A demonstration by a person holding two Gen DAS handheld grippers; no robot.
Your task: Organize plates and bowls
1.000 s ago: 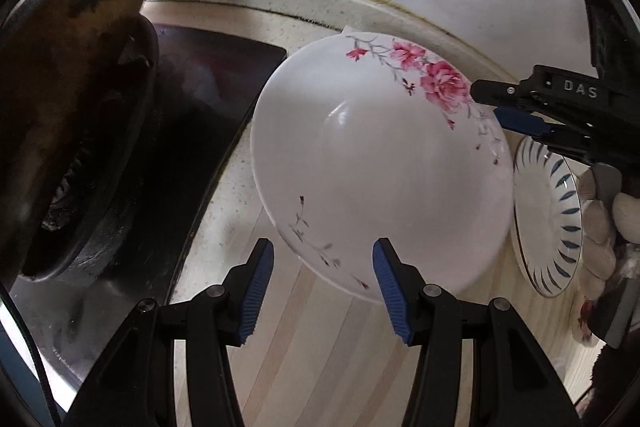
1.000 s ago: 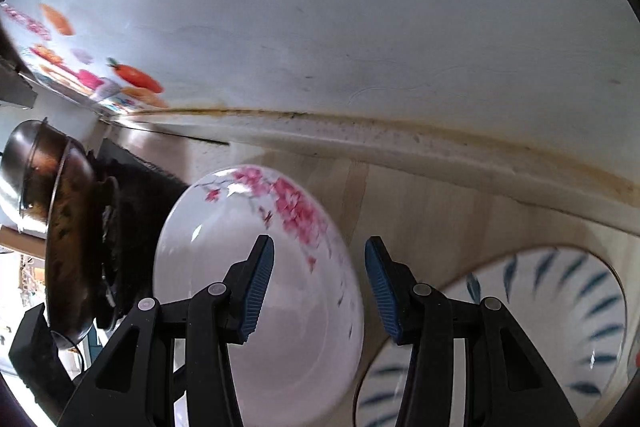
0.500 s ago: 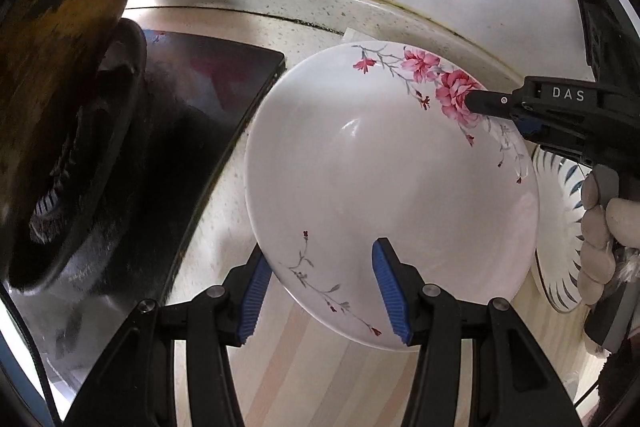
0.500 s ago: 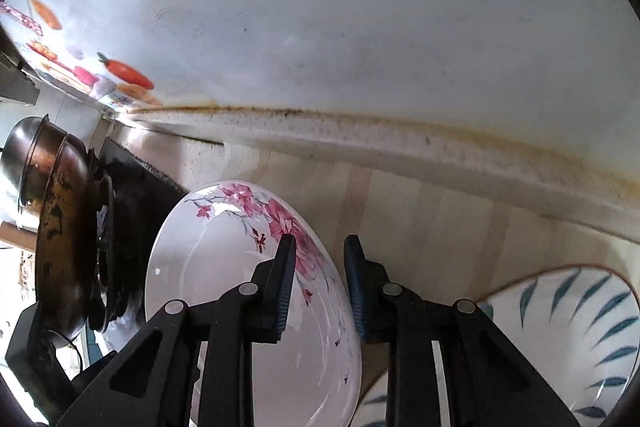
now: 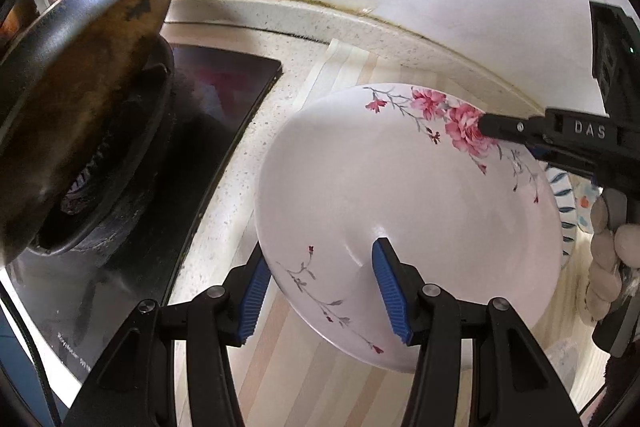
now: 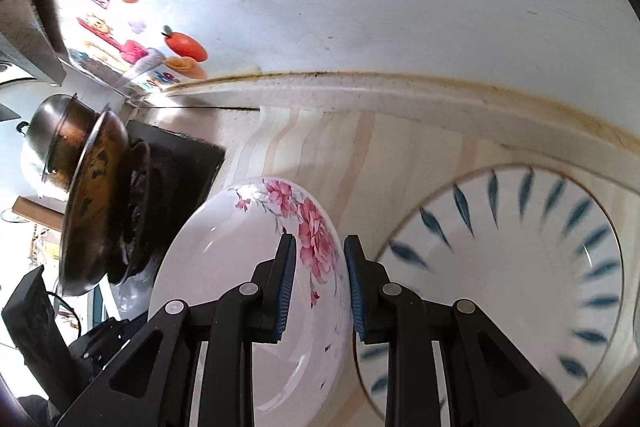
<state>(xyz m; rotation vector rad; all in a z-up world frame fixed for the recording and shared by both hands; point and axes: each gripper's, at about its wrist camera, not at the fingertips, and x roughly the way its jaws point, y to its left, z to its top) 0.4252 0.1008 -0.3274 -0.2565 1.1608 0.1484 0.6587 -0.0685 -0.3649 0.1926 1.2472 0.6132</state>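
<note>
Floral plate (image 6: 248,279) pinched at flowered rim by right gripper (image 6: 320,283), near rim between wide-spread blue pads of left gripper (image 5: 320,291), contact unclear.

The flowered bowl (image 5: 408,211) was glossy glazed ceramic catching highlights, as was the blue-leafed plate (image 6: 520,251), while the bench (image 6: 400,155) looked pale wood-grain and smooth, the wok (image 5: 80,99) dull, blotched metal, and the left tool (image 5: 316,291) matt black plastic with ribbed blue pads (image 5: 390,291).
</note>
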